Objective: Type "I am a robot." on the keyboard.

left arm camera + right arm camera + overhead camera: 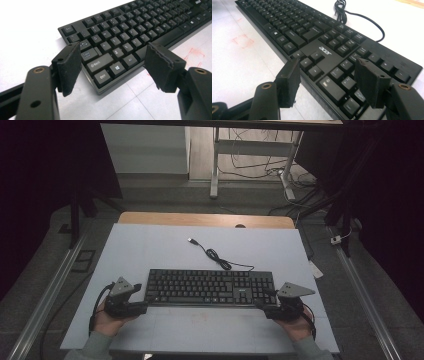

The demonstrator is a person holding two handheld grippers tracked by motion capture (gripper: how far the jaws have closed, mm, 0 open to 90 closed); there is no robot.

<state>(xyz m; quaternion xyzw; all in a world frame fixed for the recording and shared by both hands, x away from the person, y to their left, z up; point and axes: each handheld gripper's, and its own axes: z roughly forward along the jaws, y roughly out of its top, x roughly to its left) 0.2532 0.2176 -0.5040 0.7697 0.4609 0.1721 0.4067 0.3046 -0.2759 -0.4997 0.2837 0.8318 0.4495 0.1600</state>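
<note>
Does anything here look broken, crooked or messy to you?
Mostly tidy. The keyboard lies square on the white table, with each open claw, left and right, at one end of it. Its cable trails loose and unplugged behind it, and faint red marks stain the table in front of it.

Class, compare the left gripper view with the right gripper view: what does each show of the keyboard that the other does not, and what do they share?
Left gripper view: the keyboard's Ctrl, Shift and Caps Lock corner. Right gripper view: the arrow keys, acer logo, numeric pad and coiled cable. Both share black keys on the white table, each seen between open jaws.
</note>
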